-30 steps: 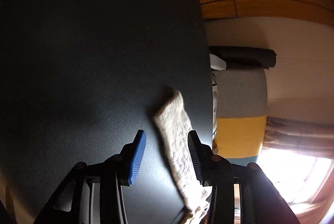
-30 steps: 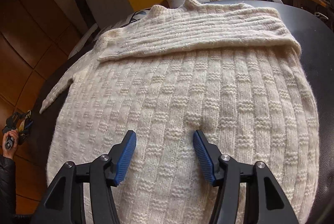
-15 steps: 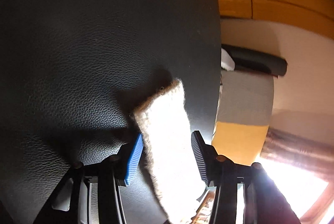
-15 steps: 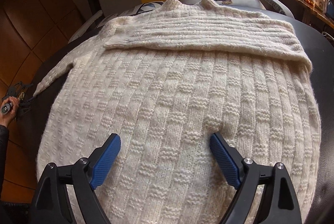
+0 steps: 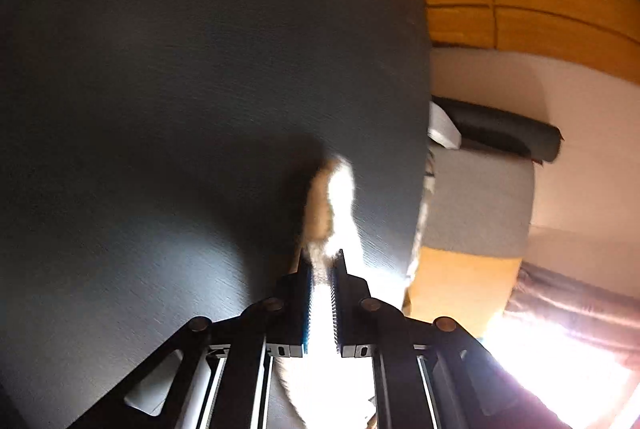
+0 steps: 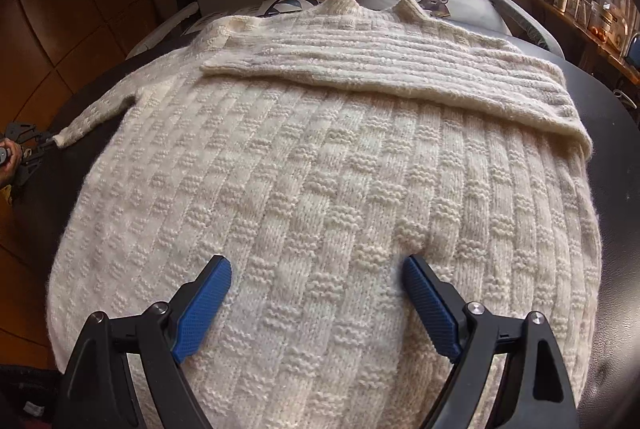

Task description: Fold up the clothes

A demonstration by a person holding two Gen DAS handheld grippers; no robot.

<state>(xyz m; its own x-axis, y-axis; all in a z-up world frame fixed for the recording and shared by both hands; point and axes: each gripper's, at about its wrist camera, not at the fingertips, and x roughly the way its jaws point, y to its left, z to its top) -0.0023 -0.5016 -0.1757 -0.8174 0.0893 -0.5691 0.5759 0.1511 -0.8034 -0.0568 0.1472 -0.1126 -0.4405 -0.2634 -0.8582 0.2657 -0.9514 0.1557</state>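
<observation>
Knitwear fills the dark table (image 6: 600, 101): a cream sweater (image 6: 320, 169) lies flat, one sleeve (image 6: 400, 69) already folded across the chest at the far side, the other sleeve (image 6: 96, 113) stretched out left. Sleeve-folding looks to be the step in hand, since the left gripper (image 5: 320, 269) is pinching that left cuff (image 5: 332, 205) tightly between nearly closed jaws; carrying it rightward over the body seems called for. Jaws spread wide, the right gripper (image 6: 316, 293) rests on the near hem, gripping nothing.
</observation>
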